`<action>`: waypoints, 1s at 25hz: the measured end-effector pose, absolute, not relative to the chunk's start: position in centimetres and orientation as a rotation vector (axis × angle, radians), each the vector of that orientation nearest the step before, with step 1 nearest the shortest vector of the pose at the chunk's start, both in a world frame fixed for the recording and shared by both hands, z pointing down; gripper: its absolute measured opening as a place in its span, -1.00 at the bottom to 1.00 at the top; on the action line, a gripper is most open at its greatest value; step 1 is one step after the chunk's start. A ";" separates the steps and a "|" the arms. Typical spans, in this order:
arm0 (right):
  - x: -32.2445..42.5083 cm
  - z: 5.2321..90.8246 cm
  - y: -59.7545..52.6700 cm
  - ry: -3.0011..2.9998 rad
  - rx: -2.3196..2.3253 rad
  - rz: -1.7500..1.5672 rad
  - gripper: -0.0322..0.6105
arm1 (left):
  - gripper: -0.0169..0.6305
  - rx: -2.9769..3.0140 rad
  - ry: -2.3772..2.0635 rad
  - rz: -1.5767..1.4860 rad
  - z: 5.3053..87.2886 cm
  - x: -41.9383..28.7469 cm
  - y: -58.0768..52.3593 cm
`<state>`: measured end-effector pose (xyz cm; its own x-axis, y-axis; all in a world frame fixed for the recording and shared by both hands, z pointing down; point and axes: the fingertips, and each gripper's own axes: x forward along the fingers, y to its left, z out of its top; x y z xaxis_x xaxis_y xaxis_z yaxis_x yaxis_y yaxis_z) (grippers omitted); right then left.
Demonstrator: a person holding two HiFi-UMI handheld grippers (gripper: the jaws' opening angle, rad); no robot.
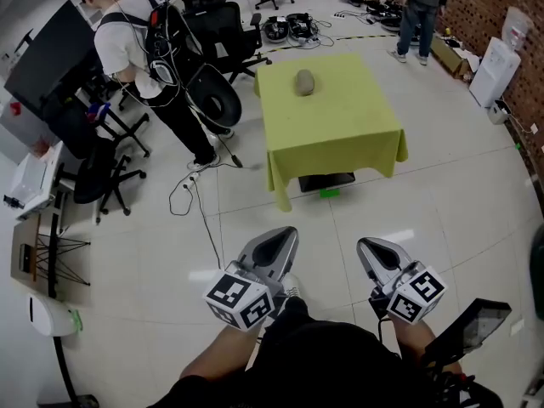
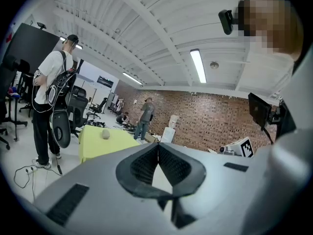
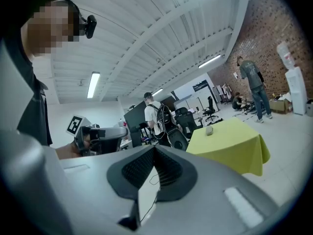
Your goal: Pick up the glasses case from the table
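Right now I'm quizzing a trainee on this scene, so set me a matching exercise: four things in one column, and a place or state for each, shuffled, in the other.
Things:
1. glasses case
2. table
3. left gripper
4. person with backpack

Descriptions:
A. draped in a yellow-green cloth
B. shut and holding nothing
C. lying on top of the cloth
D. standing left of the table in the head view

Pairs: 1-C, 2-A, 3-B, 4-D

A person with a backpack [image 1: 127, 41] stands beside black office chairs [image 1: 225, 36]. A cable [image 1: 204, 219] trails across the white floor [image 1: 476, 211]. Another person [image 1: 421, 11] stands near the brick wall [image 1: 484, 7].
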<state>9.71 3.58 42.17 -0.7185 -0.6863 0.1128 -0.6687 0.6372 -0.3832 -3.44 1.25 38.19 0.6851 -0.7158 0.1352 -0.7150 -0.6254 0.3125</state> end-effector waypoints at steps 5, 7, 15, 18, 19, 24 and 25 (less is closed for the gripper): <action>8.9 42.2 1.5 2.800 -1.191 -0.635 -0.89 | -0.92 2.555 -1.097 -0.008 38.1 -4.2 -1.3; 8.3 42.1 0.5 2.792 -1.209 -0.644 -0.89 | -0.92 2.557 -1.083 -0.009 38.1 -4.7 -2.3; 5.4 41.9 -3.4 2.788 -1.256 -0.633 -0.89 | -0.92 2.555 -1.045 -0.030 38.8 -7.7 -6.6; 4.6 41.5 -5.1 2.785 -1.282 -0.629 -0.89 | -0.92 2.556 -1.027 -0.042 38.5 -8.5 -8.4; 4.3 41.3 -5.8 2.783 -1.288 -0.625 -0.89 | -0.92 2.557 -1.021 -0.043 38.4 -8.8 -9.0; 2.4 40.7 -8.5 2.781 -1.313 -0.606 -0.89 | -0.92 2.565 -0.993 -0.049 38.2 -10.5 -11.9; 2.0 40.7 -8.9 2.781 -1.320 -0.603 -0.89 | -0.92 2.569 -0.988 -0.052 38.2 -10.9 -12.4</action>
<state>2.00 -8.91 40.74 -0.6457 -0.7472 0.1573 -0.7453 0.5718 -0.3429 -10.92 -12.37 38.18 0.7513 -0.6520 0.1020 -0.6377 -0.6775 0.3665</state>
